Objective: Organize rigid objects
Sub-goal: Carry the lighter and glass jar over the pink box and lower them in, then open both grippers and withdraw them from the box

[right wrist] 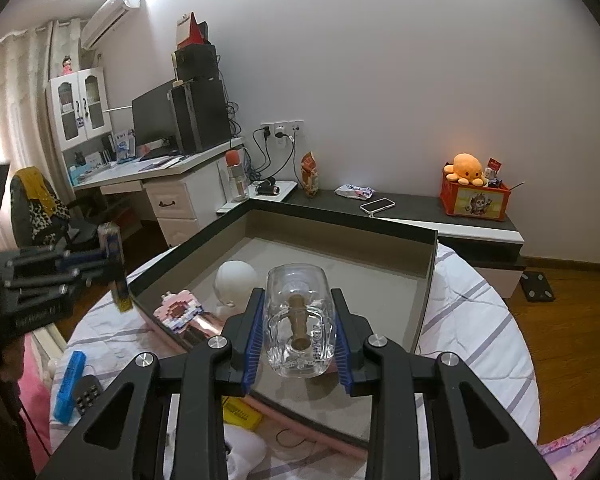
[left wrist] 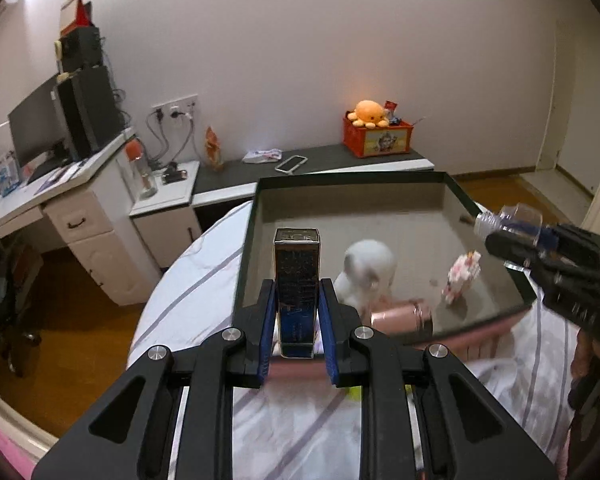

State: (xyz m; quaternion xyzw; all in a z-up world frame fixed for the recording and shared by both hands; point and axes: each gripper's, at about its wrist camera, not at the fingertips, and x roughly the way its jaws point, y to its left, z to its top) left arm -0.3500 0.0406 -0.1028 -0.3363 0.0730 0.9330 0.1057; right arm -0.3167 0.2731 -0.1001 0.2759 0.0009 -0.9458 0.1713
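The left gripper has its jaws clenched on an upright dark blue box, held above the near edge of the open tray. The right gripper grips a clear glass bottle over the tray, where a white figure, pink block toy and pink tumbler lie.

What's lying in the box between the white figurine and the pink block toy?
Bare box floor separates the white figurine from the pink block toy in the left wrist view; the pink metal cylinder lies nearer the camera, below that gap.
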